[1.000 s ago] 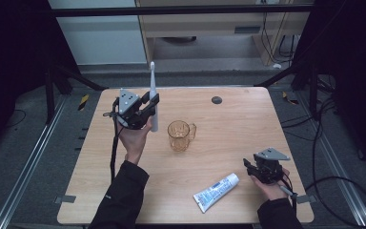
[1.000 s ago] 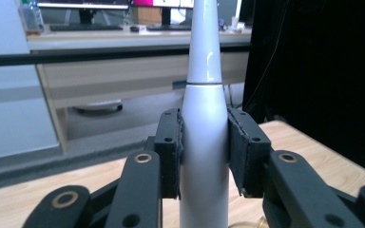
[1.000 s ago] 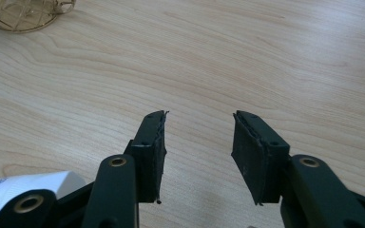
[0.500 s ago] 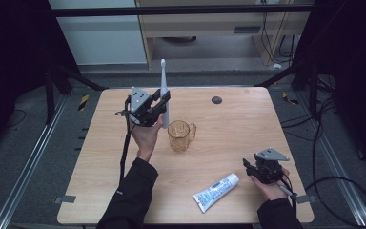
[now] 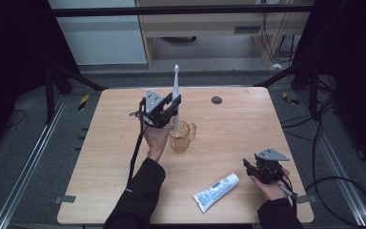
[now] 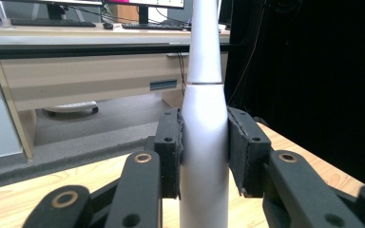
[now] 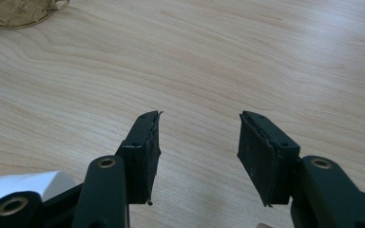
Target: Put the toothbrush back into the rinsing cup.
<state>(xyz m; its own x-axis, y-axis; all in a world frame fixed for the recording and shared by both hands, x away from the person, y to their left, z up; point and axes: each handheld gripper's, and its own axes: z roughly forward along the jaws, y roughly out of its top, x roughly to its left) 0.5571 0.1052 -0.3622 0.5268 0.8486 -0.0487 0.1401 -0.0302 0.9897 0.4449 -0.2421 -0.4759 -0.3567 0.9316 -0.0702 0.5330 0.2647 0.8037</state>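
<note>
High view: left hand-held gripper [image 5: 173, 106] clamps a white toothbrush [image 5: 175, 95] upright, bristle end up, lower end at or just inside the amber cup [image 5: 181, 136] near worktop centre. Vertical hold prob. suits dropping it in, w/ pads squeezing the thick handle. Right hand-held gripper [image 5: 259, 168] rests low at the near right edge, jaws apart w/ nothing between, toothpaste tube [image 5: 216, 192] just beside it. Worktop [image 5: 248, 124] is pale wood; desk and cables behind, dark surrounds.

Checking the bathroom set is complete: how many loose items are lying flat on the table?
1: the white toothpaste tube, near the right tool. The amber glass mug stands upright; the white toothbrush is held in the left tool.
</note>
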